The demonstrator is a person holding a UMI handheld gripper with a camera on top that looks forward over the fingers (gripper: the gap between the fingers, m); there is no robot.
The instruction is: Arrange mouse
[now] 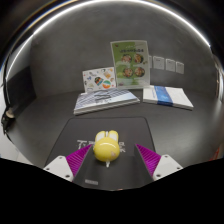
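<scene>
A yellow mouse (107, 147) rests on a dark mouse mat (110, 135) on the grey table. It stands between my gripper's (111, 160) two fingers, toward their tips, with a gap at either side. The fingers are open; the left pink pad (75, 161) and the right pink pad (150, 158) flank the mouse without touching it. The mat reaches beyond the mouse and also back toward me under the fingers.
Beyond the mat lie a stack of booklets (105, 99) at the left and a blue-and-white booklet (168, 96) at the right. Two leaflets (128, 63) stand against the back wall, with wall sockets (167, 64) beside them.
</scene>
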